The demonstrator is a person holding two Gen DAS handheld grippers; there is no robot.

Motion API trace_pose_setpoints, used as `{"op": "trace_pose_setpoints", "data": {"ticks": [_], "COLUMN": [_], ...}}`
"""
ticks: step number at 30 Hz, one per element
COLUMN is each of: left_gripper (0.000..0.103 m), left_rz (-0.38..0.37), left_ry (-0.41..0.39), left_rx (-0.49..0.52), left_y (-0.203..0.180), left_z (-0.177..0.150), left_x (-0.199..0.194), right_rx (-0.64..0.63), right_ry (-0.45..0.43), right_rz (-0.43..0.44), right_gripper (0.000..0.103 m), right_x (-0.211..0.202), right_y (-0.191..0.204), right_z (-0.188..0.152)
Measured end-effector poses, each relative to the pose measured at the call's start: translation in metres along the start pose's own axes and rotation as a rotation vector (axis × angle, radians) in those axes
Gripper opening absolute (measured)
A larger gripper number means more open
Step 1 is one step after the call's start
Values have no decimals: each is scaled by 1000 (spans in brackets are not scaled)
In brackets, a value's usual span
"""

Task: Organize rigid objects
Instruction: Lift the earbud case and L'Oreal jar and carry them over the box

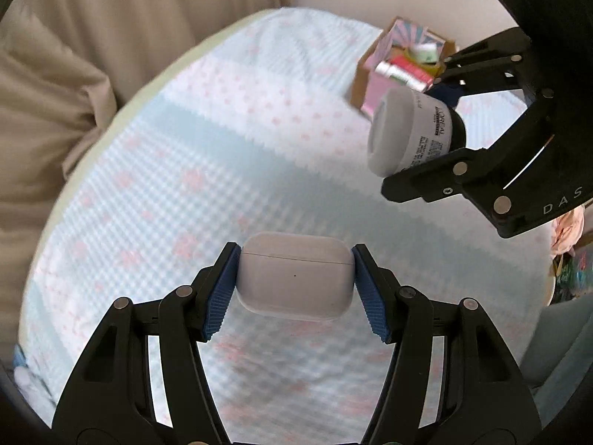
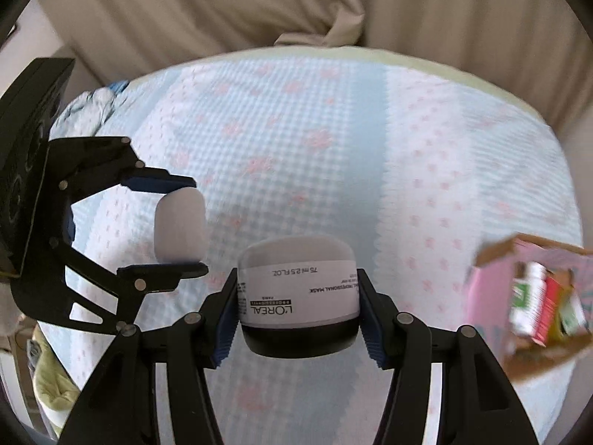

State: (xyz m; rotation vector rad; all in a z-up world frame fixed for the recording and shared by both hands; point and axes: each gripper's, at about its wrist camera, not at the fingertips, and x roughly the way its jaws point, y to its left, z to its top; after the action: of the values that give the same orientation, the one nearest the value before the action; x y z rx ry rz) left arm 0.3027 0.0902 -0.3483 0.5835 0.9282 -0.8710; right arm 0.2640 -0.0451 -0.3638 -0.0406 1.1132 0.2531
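Note:
My left gripper [image 1: 295, 282] is shut on a white earbud case [image 1: 294, 276] and holds it above the bed. My right gripper [image 2: 298, 296] is shut on a white L'Oreal mask jar [image 2: 298, 289] with a black lid, held upside down above the bed. In the left wrist view the right gripper [image 1: 430, 133] holds the jar [image 1: 411, 129] at the upper right. In the right wrist view the left gripper [image 2: 174, 222] holds the earbud case [image 2: 180, 226] at the left. A pink cardboard box [image 1: 370, 85] with tubes and bottles in it lies on the bed; it also shows in the right wrist view [image 2: 493, 296].
The bed has a light blue and pink patterned cover [image 1: 222, 148]. Beige curtains [image 2: 259, 7] hang behind it. Crumpled cloth [image 2: 92, 107] lies at the bed's far left corner. Clutter [image 1: 567, 259] sits beside the bed at the right edge.

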Motion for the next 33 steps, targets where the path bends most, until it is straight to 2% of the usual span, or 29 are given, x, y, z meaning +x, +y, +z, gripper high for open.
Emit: {"op": "trace_pose_setpoints", "data": {"ticks": [5,8,13,17,21,25,30,33], "left_gripper": [58,58,58,58,58,58,58,58], "left_rz": [-17,-22,-32,-27,12,4,-31,-40], "left_ry": [-23,-47,-62,-65,-68,-56,-19,12], "left_rx": [-12,-2,15,-8,-67,-187,-314,-370], "left_y": [-39,-59,-94,-123,-147,-170,-186,-194], "left_z": [42,67,113,150,187,219,248,258], "left_x": [-36,-54,-61,-58,-48,-23,30,66], "right_rx": [113,146,165,190,186,149,134,134], "right_ry": [-2,-13,-47,-71,-87,-82,-45,0], "right_rz": [-15,-42,-93,-97,-94,-103,-84,-86], "right_gripper": [53,53,53,53,53,53,53,53], "right_x": [-71,-100,-145,-172,-191,-200,-184,-160], "right_y": [-30,-43,-76,-115,-169,-222,-292,-329], "right_z": [-13,-16,-25,-32,-32,-30,-26,-24]}}
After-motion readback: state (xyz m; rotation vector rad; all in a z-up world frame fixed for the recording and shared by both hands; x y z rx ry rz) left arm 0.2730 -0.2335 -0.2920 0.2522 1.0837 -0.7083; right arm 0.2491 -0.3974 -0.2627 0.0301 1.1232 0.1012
